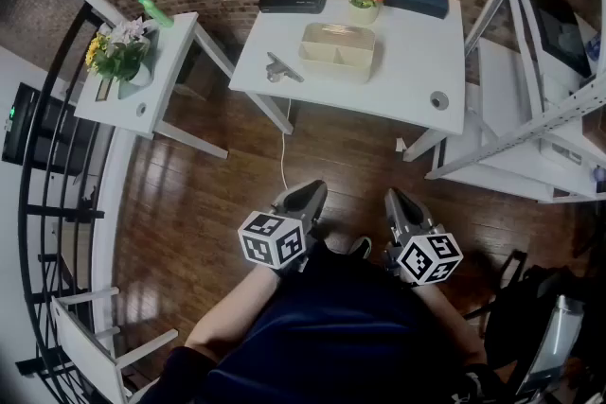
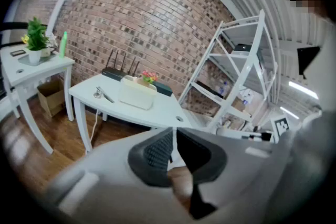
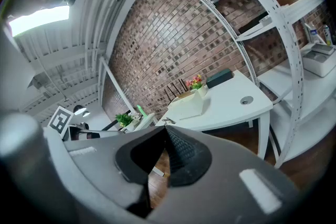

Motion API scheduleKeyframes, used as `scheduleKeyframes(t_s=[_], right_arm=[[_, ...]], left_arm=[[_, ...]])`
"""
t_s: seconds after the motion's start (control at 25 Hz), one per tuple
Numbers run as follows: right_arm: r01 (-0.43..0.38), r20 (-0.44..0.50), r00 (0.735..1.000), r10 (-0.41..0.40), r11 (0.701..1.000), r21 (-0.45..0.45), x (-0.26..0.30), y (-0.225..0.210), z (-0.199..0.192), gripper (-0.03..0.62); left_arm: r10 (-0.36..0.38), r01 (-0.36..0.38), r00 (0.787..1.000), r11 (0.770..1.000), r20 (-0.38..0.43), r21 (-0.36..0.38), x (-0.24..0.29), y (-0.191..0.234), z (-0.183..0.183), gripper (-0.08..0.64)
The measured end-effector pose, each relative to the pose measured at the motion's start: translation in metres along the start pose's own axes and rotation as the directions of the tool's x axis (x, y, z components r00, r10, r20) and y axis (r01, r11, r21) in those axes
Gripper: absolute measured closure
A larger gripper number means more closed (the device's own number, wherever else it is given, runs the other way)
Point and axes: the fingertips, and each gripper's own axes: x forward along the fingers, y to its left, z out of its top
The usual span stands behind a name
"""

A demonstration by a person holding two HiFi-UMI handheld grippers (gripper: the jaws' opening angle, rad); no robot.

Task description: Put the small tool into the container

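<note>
Jaws pressed together, nothing between them, on left gripper (image 1: 308, 194) and right gripper (image 1: 393, 199) alike. Both held low before the body, side by side, pointing slightly downward toward the white table (image 1: 417, 61), well short of it. Flat on the tabletop, small tool (image 1: 282, 68) near the container (image 1: 338, 50), to its left

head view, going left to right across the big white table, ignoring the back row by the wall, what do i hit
small tool → container → cable hole in the tabletop
</note>
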Motion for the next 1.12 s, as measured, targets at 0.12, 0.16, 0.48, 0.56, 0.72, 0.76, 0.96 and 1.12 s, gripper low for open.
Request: scheduleKeyframes(t_s=[0.12, 0.16, 0.48, 0.56, 0.72, 0.76, 0.96, 1.12], right_arm=[[0.02, 0.006, 1.0, -0.02, 1.0, -0.006, 0.016, -0.006, 0.007, 0.581], [0.029, 0.01, 1.0, -0.029, 1.0, -0.008, 0.023, -0.008, 0.01, 0.581], [0.151, 0.046, 0.988, -0.149, 0.988, -0.028, 0.094, -0.015, 0.044, 0.581], [0.177, 0.044, 0.984, -0.175, 0.983, -0.04, 0.116, -0.011, 0.053, 0.581], [0.2, 0.024, 0.98, -0.199, 0.978, -0.066, 0.16, 0.003, 0.061, 0.581], [0.203, 0.019, 0.979, -0.203, 0.976, -0.071, 0.17, 0.007, 0.061, 0.581], [0.213, -0.015, 0.976, -0.216, 0.971, -0.106, 0.212, 0.025, 0.062, 0.581], [0.218, -0.04, 0.974, -0.224, 0.969, -0.119, 0.232, 0.029, 0.065, 0.581]], left_arm=[[0.048, -0.048, 0.998, 0.999, 0.038, -0.008, 0.01, 0.036, 0.022, 0.545], [0.059, -0.058, 0.997, 0.998, 0.045, -0.013, 0.014, 0.049, 0.029, 0.544], [0.115, -0.111, 0.991, 0.992, 0.075, -0.055, 0.056, 0.179, 0.093, 0.528], [0.123, -0.119, 0.99, 0.991, 0.071, -0.064, 0.068, 0.212, 0.109, 0.522], [0.159, -0.155, 0.985, 0.985, 0.06, -0.078, 0.087, 0.277, 0.134, 0.557], [0.163, -0.159, 0.985, 0.984, 0.056, -0.084, 0.091, 0.291, 0.138, 0.557], [0.093, -0.086, 0.995, 0.978, 0.026, -0.189, 0.117, 0.332, 0.143, 0.557], [0.02, -0.025, 1.0, 0.933, -0.016, -0.359, 0.143, 0.348, 0.136, 0.482]])
